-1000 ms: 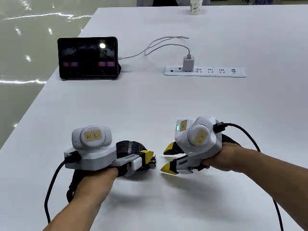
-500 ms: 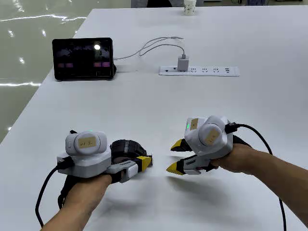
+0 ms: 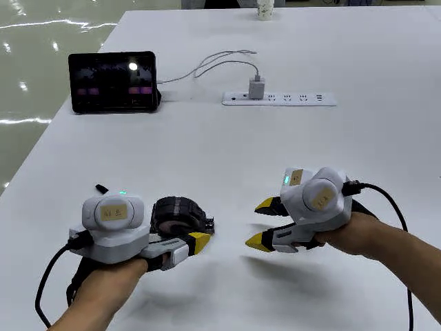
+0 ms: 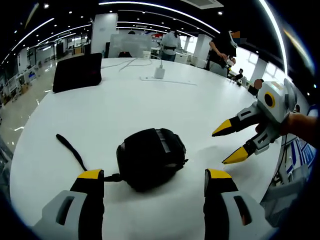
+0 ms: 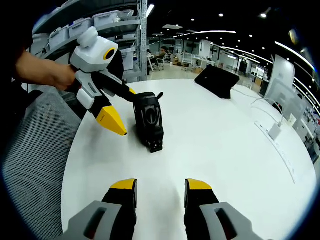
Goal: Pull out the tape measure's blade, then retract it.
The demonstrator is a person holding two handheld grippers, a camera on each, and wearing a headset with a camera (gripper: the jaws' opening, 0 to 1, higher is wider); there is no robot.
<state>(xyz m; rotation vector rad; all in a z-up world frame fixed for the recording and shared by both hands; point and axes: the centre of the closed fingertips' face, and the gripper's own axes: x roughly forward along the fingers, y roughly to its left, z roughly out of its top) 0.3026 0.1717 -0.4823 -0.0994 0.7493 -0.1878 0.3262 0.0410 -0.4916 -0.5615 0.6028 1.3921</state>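
Since a second ago the gap between the two hand-held grippers has widened, and the right gripper now sits farther off to the right. Its yellow-tipped jaws are apart with nothing between them, and they point left across a bare stretch of the white worktop. The left gripper also has its yellow-tipped jaws spread wide. In the left gripper view they flank the round black tape measure with a ribbed casing without gripping it. The tape measure rests on the worktop toward the near edge, left of centre. Its thin black wrist strap trails out over the surface on the left of that view. A person's hand holds each gripper from behind, and black cables trail from them. Farther back, near the left edge, a black tablet with a dark screen stands upright. To its right a long white power strip lies flat, with a white charger block plugged into it. A pale cable loops from the charger toward the tablet. A paper cup stands at the far edge.
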